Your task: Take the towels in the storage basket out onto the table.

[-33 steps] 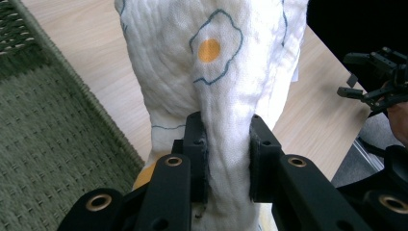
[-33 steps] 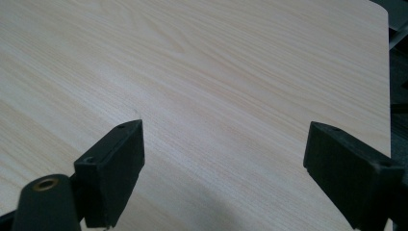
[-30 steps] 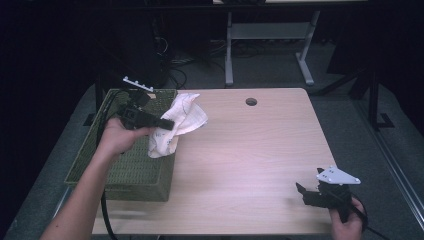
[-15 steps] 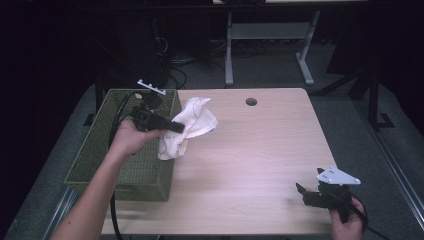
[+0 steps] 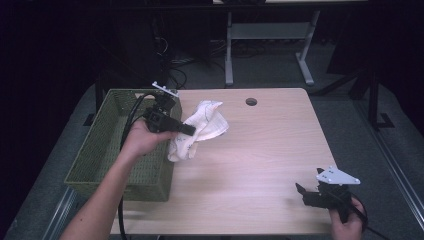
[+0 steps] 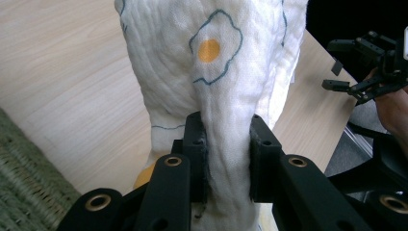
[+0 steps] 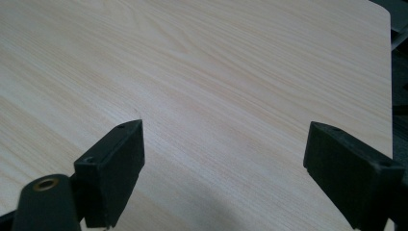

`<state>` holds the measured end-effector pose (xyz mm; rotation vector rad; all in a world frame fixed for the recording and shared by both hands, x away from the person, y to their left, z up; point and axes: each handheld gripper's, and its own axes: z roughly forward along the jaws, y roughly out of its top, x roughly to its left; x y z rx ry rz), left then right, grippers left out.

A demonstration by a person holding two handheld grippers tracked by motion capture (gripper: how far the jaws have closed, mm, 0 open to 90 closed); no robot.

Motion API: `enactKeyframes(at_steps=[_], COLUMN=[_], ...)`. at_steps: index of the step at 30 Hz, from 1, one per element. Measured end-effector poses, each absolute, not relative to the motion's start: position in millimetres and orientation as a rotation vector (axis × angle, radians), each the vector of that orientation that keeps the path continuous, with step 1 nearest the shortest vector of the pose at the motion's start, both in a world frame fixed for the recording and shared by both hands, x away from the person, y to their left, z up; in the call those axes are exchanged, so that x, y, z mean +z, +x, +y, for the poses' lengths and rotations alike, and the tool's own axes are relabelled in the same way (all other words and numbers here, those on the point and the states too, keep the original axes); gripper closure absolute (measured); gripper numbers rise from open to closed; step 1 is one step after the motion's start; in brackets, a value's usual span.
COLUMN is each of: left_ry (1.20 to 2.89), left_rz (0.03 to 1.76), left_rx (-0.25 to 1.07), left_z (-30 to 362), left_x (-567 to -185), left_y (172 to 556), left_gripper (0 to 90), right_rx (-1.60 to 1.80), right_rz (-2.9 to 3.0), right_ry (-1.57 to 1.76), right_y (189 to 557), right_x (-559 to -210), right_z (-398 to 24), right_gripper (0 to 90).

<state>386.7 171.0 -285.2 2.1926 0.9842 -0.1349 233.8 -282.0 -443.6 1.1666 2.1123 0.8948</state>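
A white quilted cloth [image 5: 201, 127] printed with fried eggs hangs over the left part of the wooden table [image 5: 260, 165], its lower end touching the top. My left gripper [image 5: 187, 130] is shut on a bunched fold of it, beside the green basket [image 5: 107, 150]. In the left gripper view the cloth [image 6: 216, 72] is pinched between both black pads, and the gripper [image 6: 226, 163] points along the table. My right gripper [image 5: 301, 192] rests near the table's front right corner, held by a hand. Its jaws [image 7: 223, 173] stand wide open over bare wood.
The green wicker basket sits along the table's left edge, its rim [image 6: 29, 202] close to my left gripper. A round cable hole [image 5: 251, 101] lies at the table's far middle. A desk frame [image 5: 270, 35] stands on the floor behind.
My left gripper has carried the cloth to the right, away from the basket and out over the table, and a little lower. The right gripper has stayed put.
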Motion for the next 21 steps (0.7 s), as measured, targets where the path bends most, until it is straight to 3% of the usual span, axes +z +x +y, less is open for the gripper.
enactKeyframes(at_steps=[21], left_ry=[2.22], left_rz=[0.9], left_rx=[-0.178], left_z=[128.5], left_x=[-293.6], left_y=[389.7], left_gripper=[73.3], right_rx=[0.902], right_rz=[2.105], right_ry=[1.167], right_y=[232.3], right_x=[-442.0], right_z=[-283.4], right_gripper=[13.9])
